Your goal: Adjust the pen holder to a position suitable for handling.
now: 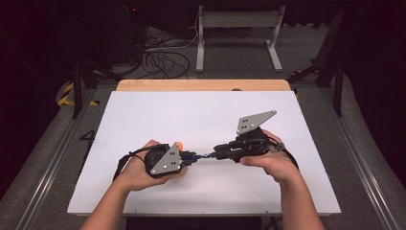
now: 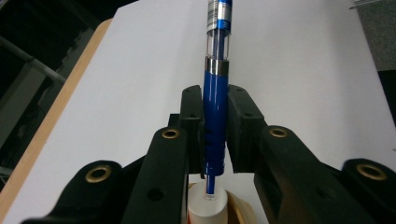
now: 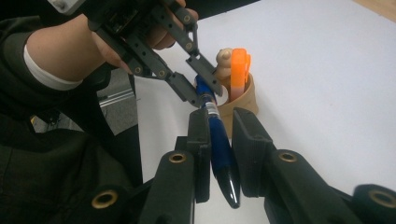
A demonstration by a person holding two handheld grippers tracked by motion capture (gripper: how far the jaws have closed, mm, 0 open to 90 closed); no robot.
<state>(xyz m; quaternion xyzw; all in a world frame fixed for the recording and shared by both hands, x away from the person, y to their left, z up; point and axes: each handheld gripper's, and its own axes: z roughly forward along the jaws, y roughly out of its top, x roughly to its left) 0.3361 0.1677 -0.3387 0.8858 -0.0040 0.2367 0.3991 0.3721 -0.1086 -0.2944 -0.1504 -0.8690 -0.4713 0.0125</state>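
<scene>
You have the blue pen [image 1: 203,155] spanned between both tools above the near middle of the white table [image 1: 143,110], clear of its surface. The left gripper [image 2: 215,119] has its jaws closed onto the pen's solid blue section, with the clear barrel and its metal band running out beyond the fingertips; in the right gripper view the same tool comes in from the upper left. The right gripper [image 3: 220,135] has its jaws drawn in on either side of the dark, pointed end of the pen, though whether the pads actually bear on the barrel is hard to confirm from this angle. Just behind the left gripper stands the tan holder cup [image 3: 243,100], carrying an orange marker [image 3: 240,74] and a white cap-like item [image 2: 208,203]. The step in hand appears to be a two-handed operation on the pen, most likely pulling its two halves apart or passing it from one tool to the other. For the next move, keep both tools aligned on the pen's long axis and draw them apart in a straight line; any twist or sideways load risks the pen slipping from the narrower grip. Keep the left gripper clear of the cup rim as you move.
</scene>
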